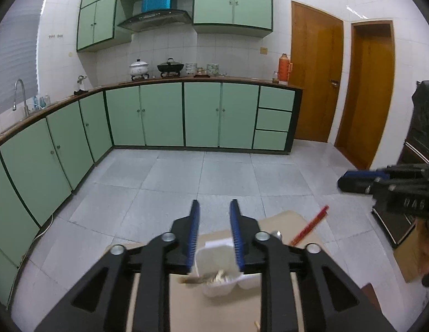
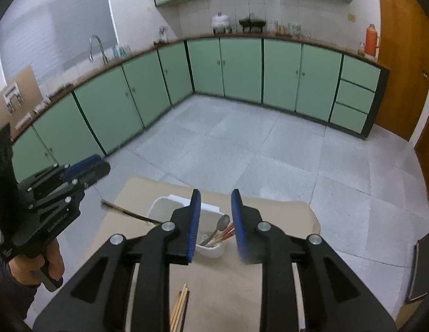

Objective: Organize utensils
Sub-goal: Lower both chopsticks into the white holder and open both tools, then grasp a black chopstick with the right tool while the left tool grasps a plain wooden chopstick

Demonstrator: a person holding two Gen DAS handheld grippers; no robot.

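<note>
Kitchen w/ green cabinets (image 2: 242,69), grey tile floor, and a low beige-topped table (image 2: 283,215) in front – that's the work surface. On it sits a white divided utensil holder (image 2: 211,250).

Progress, judged from how things lie: partly done. One compartment of the holder already has a metal spoon (image 2: 224,221) plus a few reddish and wooden chopsticks leaning in it. A dark chopstick (image 2: 128,211) sticks out over the holder's left side, angled toward the table edge – can't tell if it's properly seated. A red chopstick (image 1: 309,228) also pokes out of the holder at a slant.

Left to do: a bundle of light wooden chopsticks (image 2: 181,307) lies loose on the table near the camera, outside the holder.

Left gripper (image 1: 215,204) – fingers spread a little, nothing between them, hovering above the holder. Right gripper (image 2: 215,193) – same, slightly apart and empty, aimed down at the holder. No utensil is in hand, so next up is probably a pickup of the loose sticks.
</note>
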